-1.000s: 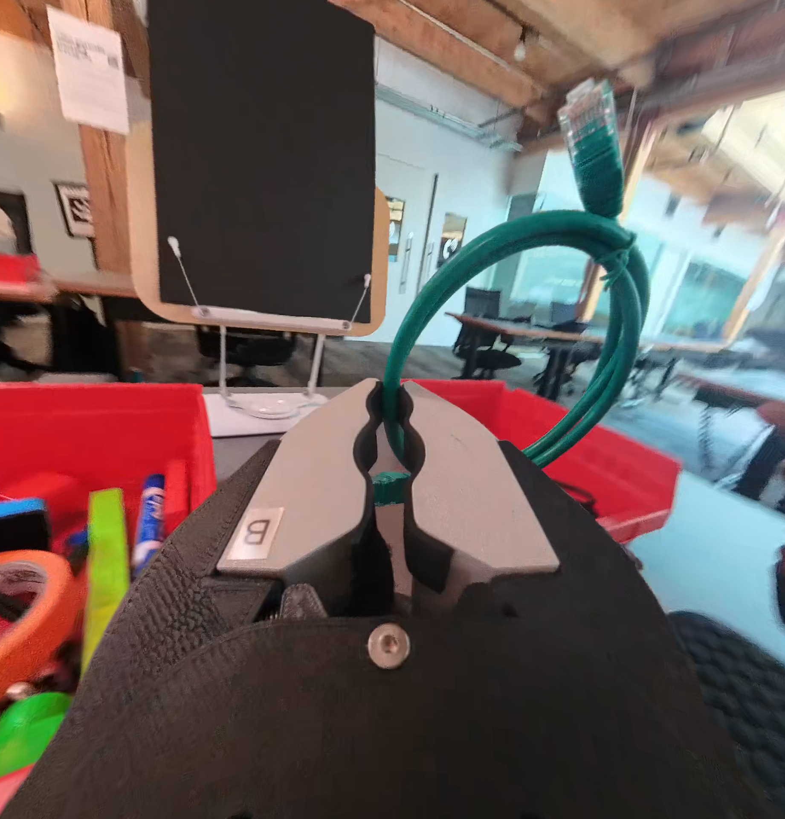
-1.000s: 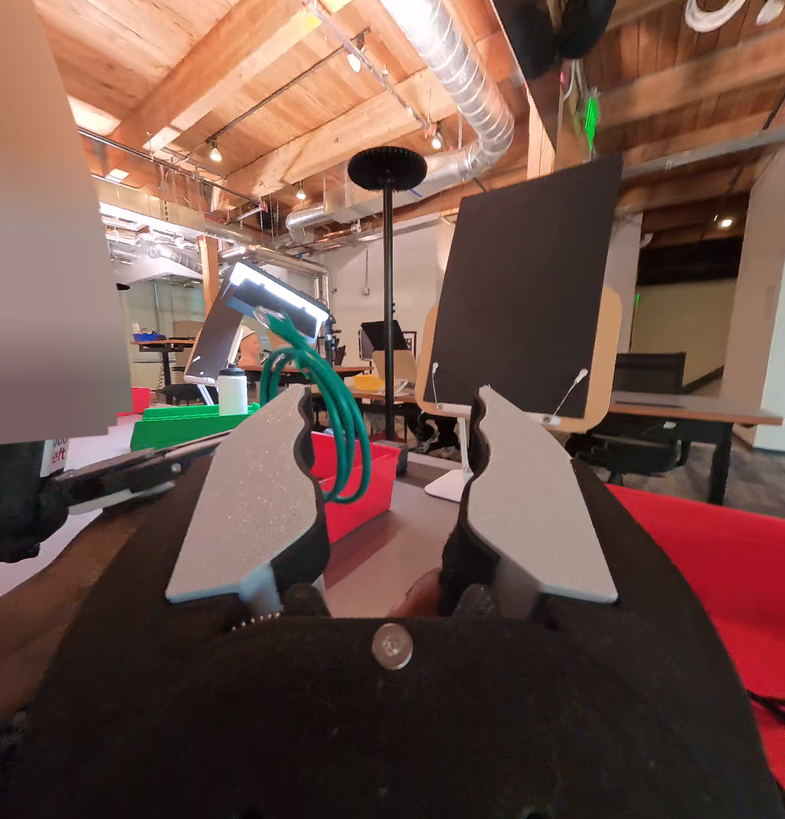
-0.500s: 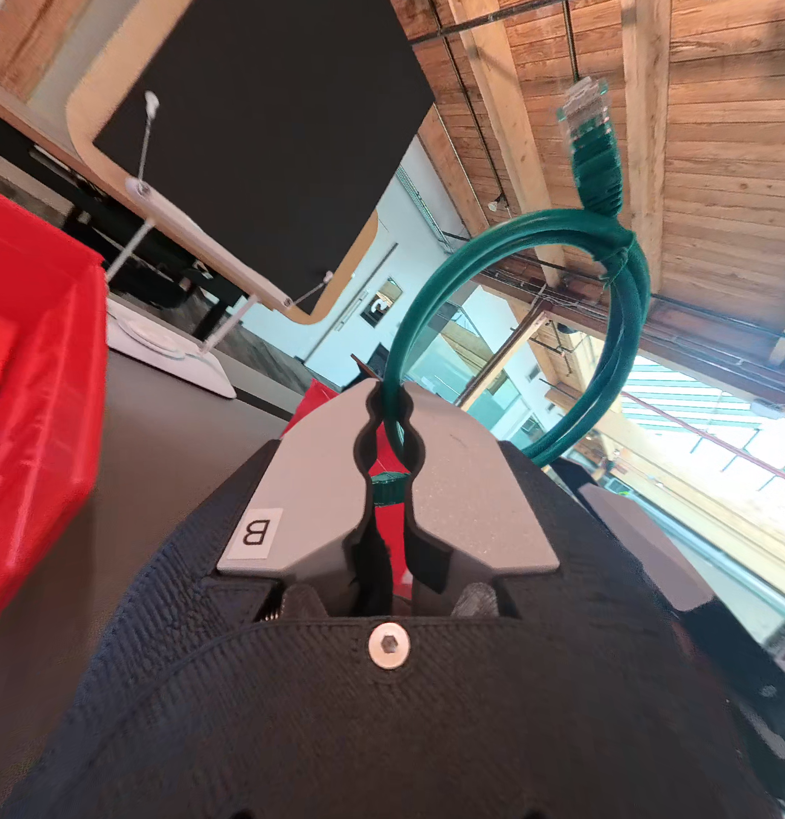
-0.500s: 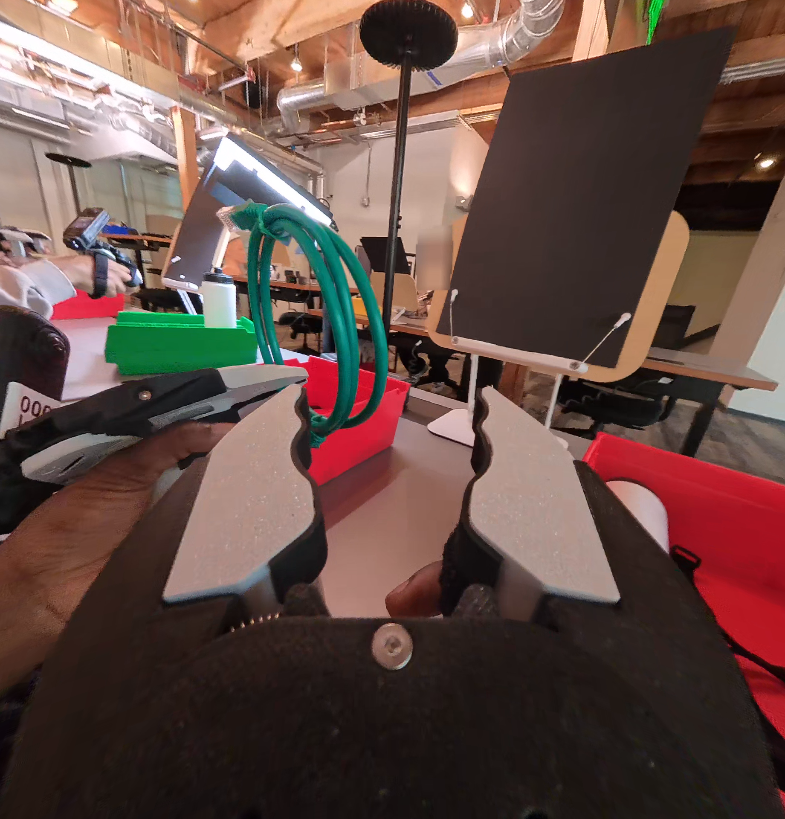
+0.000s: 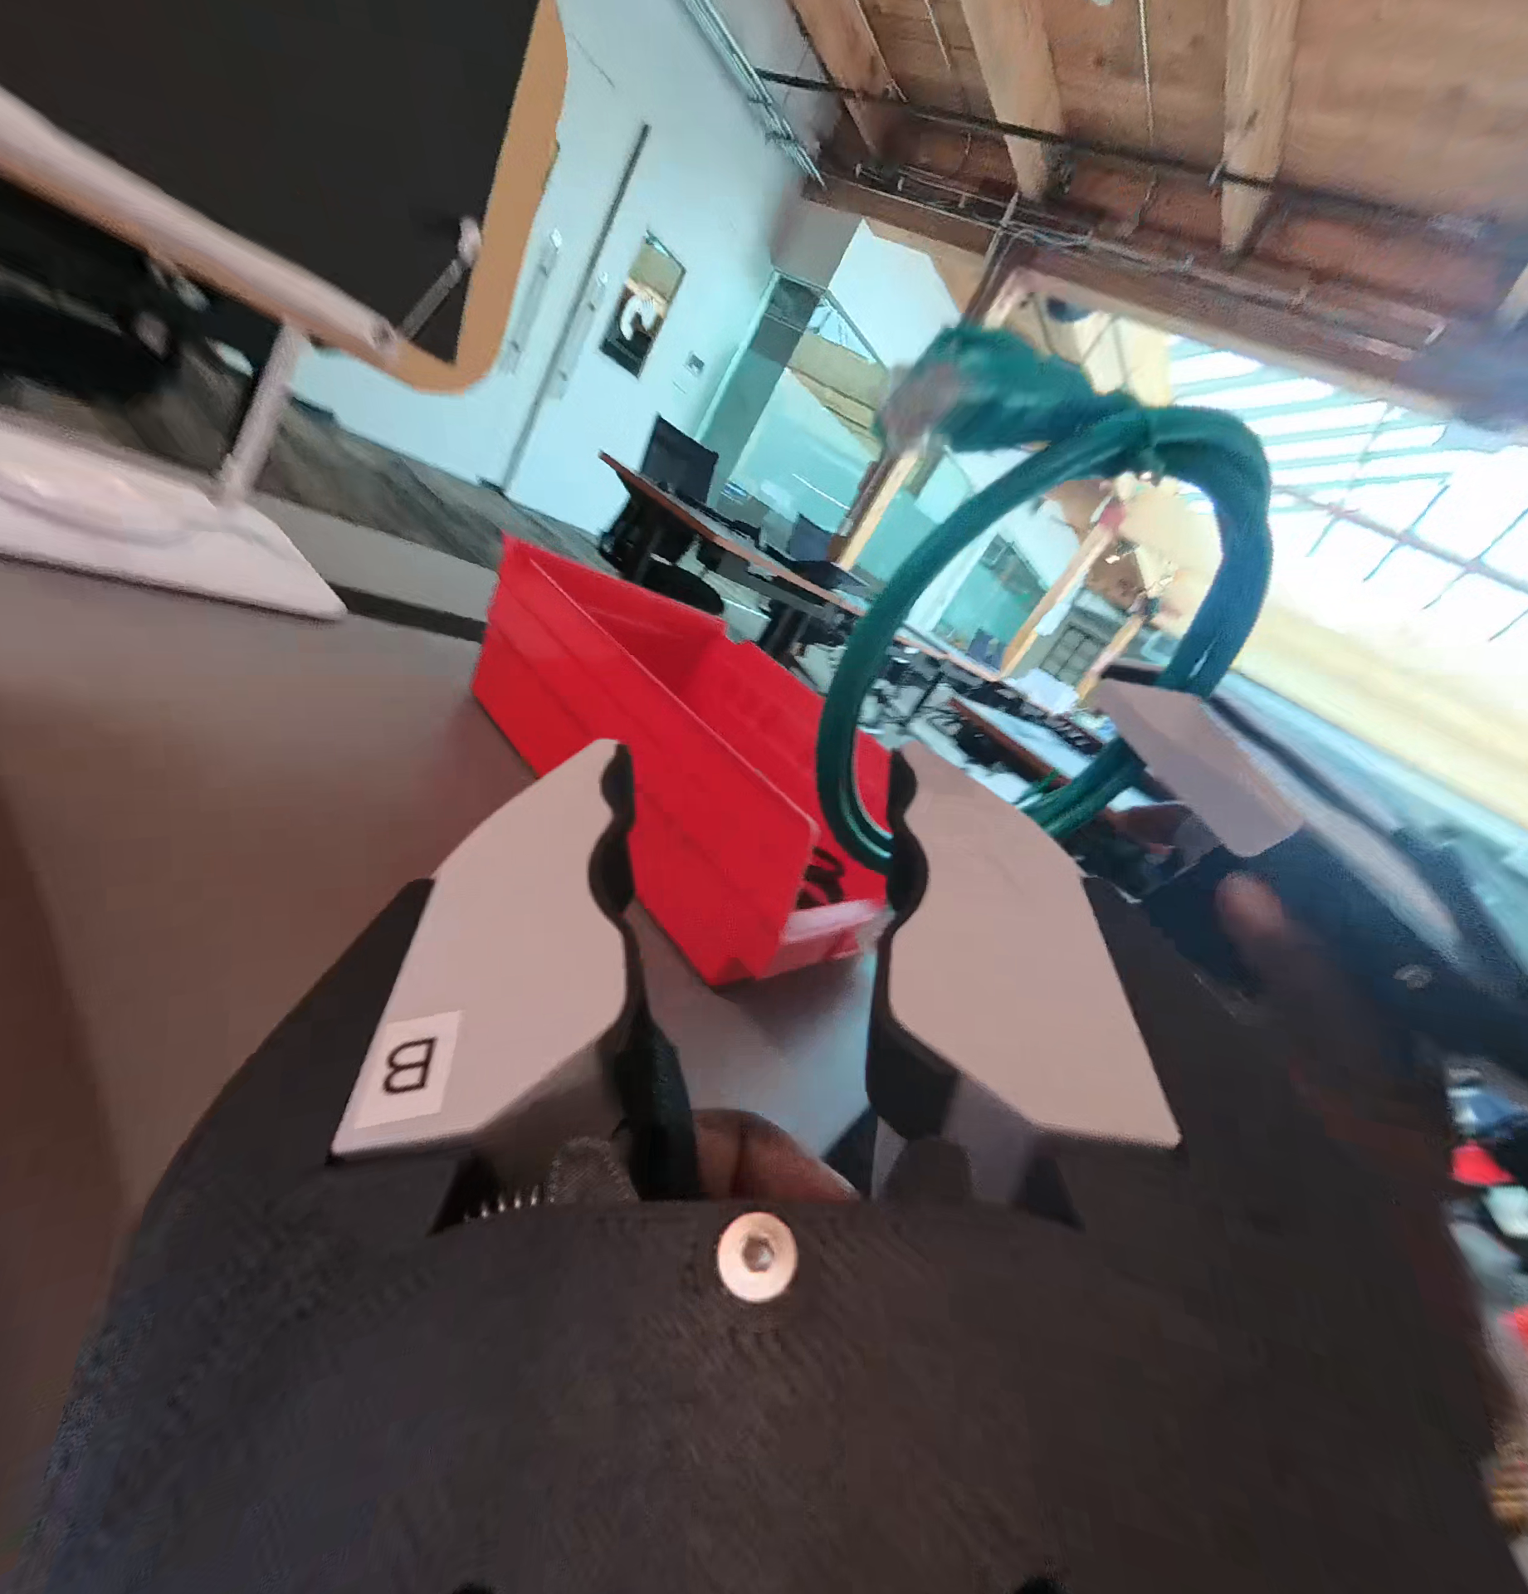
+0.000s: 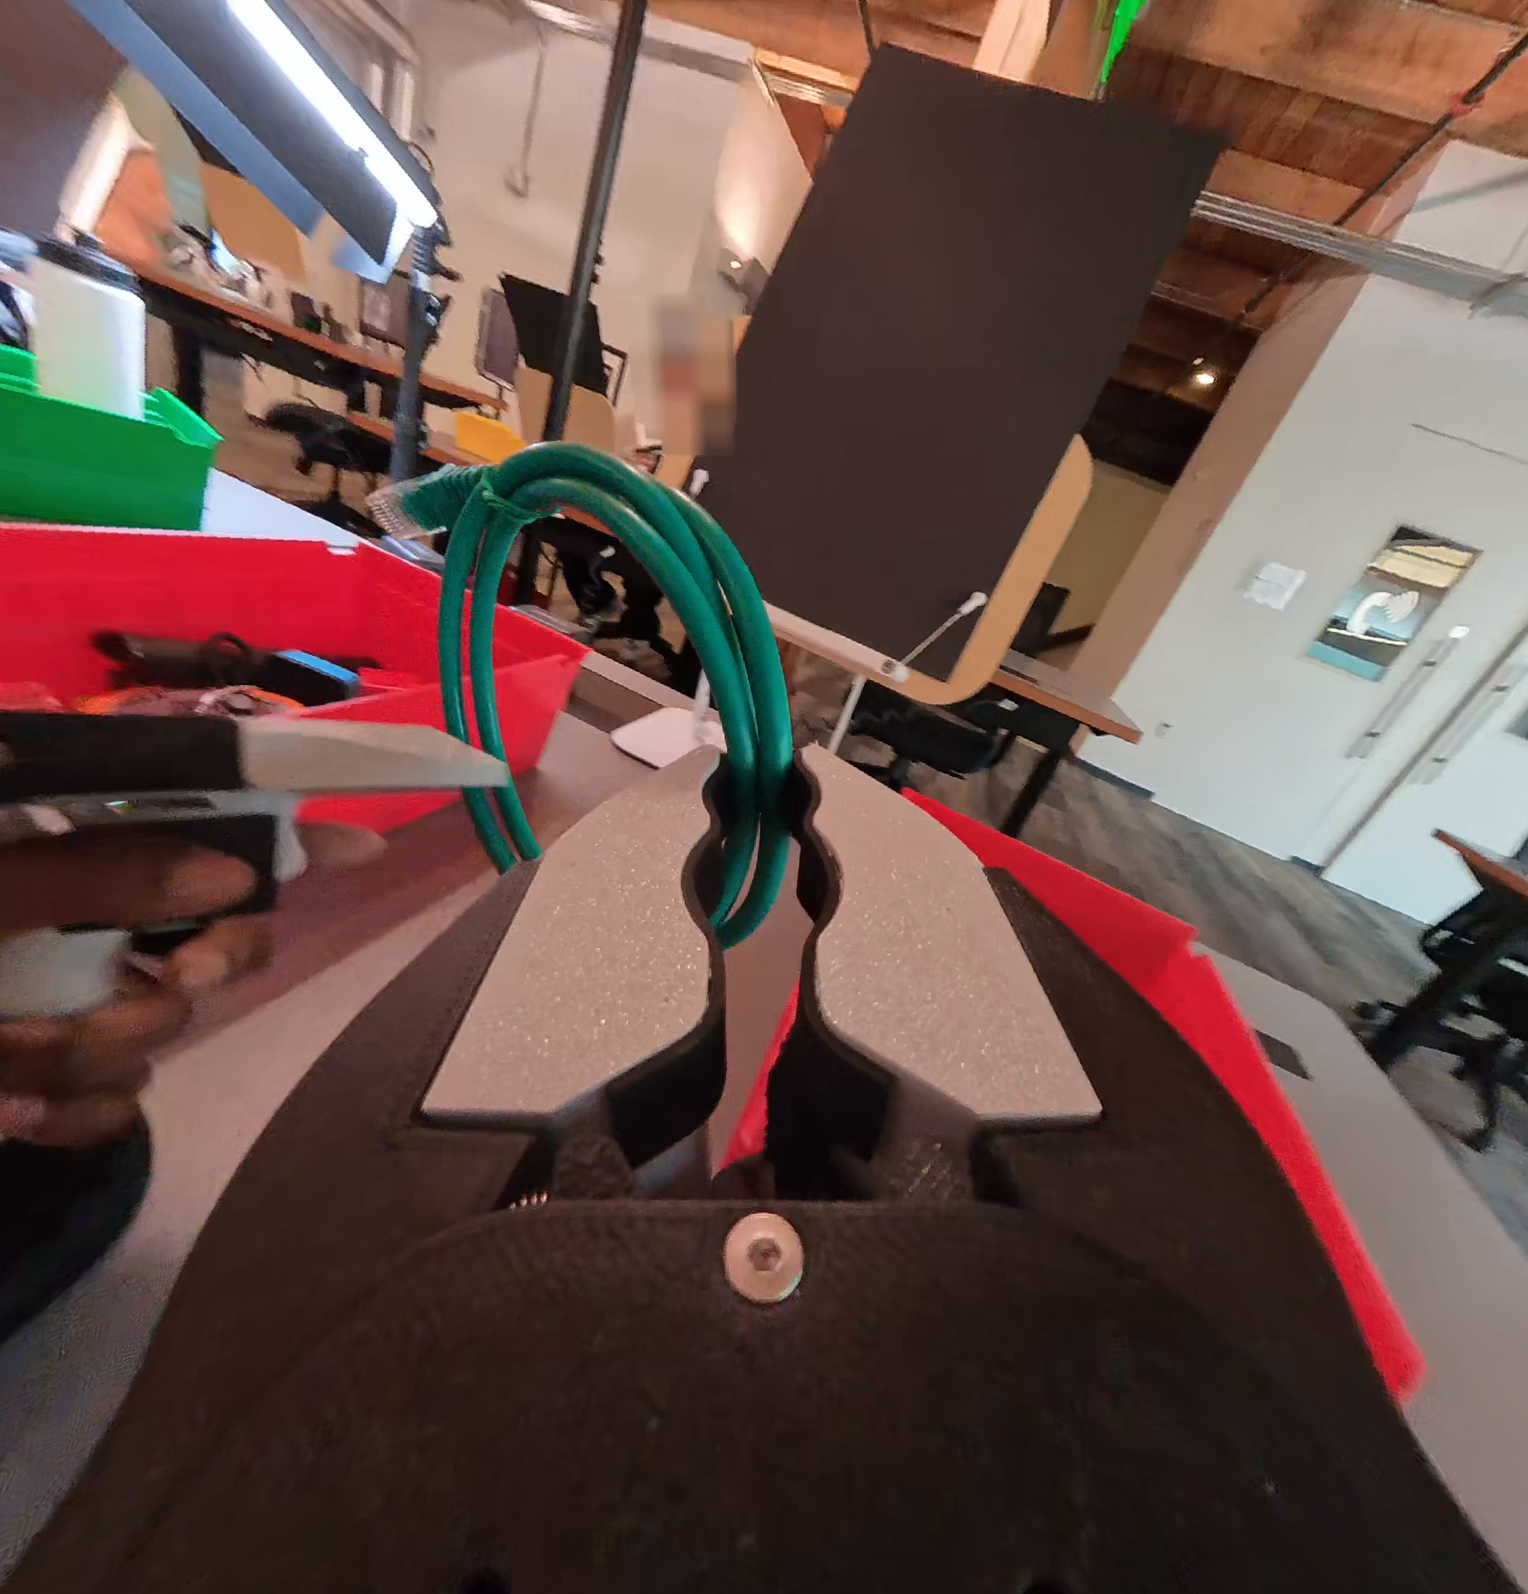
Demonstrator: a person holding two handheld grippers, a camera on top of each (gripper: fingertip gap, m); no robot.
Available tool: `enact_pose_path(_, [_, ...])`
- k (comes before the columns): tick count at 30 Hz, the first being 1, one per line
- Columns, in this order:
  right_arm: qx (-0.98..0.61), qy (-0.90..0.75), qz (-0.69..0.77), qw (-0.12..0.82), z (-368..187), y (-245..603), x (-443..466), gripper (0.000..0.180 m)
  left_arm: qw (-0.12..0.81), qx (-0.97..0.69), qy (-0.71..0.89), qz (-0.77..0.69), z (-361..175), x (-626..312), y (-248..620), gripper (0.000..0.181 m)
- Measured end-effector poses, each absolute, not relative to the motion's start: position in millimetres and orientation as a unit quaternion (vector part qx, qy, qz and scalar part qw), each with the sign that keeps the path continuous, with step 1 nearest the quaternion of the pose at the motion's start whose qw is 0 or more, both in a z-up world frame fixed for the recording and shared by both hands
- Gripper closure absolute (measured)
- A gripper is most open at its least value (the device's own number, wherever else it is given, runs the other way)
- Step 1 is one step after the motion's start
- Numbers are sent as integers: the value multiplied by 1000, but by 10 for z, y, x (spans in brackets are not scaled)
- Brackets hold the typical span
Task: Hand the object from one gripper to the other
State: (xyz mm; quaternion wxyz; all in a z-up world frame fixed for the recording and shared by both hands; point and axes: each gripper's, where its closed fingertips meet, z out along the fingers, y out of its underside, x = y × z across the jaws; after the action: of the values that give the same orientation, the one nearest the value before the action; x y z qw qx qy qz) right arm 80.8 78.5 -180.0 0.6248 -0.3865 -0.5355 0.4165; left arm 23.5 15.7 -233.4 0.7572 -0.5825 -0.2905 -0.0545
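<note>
A coiled green network cable (image 6: 726, 638) with a clear plug at its top stands upright between my right gripper's (image 6: 756, 768) fingers, which are shut on it. In the left wrist view the cable (image 5: 864, 681) hangs beside the inner edge of my left gripper's right finger (image 5: 1002, 931). My left gripper (image 5: 756, 763) is open and holds nothing. The right gripper (image 5: 1191, 768) shows at the right of the left wrist view with the cable's far side in it. The left gripper (image 6: 372, 763) shows at the left of the right wrist view, just left of the coil.
A red bin (image 5: 657, 733) stands on the grey table (image 5: 182, 733) ahead of the left gripper. Another red bin (image 6: 251, 595) with several items is at the left, a third (image 6: 1088, 931) under the right gripper. A black board (image 6: 941, 379) on a white stand is behind.
My right gripper has closed on the green cable. My left gripper has opened and let it go. Both views have swung toward the table.
</note>
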Motion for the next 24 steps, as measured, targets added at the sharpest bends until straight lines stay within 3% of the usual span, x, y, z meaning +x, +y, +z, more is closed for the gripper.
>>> enact_pose_path(4, [-393, -548, 363, 643, -1776, 932, 866, 168, 766, -591, -205, 148, -2039, 125, -151, 105])
enact_pose_path(7, [-393, -573, 325, 641, -1845, 941, 851, 168, 729, -591, -116, 326, -1815, 224, -280, 104])
enact_pose_path(11, [-380, -613, 284, 632, -1984, 838, 797, 168, 656, -620, -34, 430, -1817, 401, -151, 107])
enact_pose_path(21, [-326, -683, 266, 597, -2224, 517, 736, 167, 569, -646, 46, 506, -2019, 438, 31, 137])
enact_pose_path(24, [-318, -693, 274, 586, -2254, 472, 736, 167, 546, -655, 52, 519, -2078, 400, 41, 158])
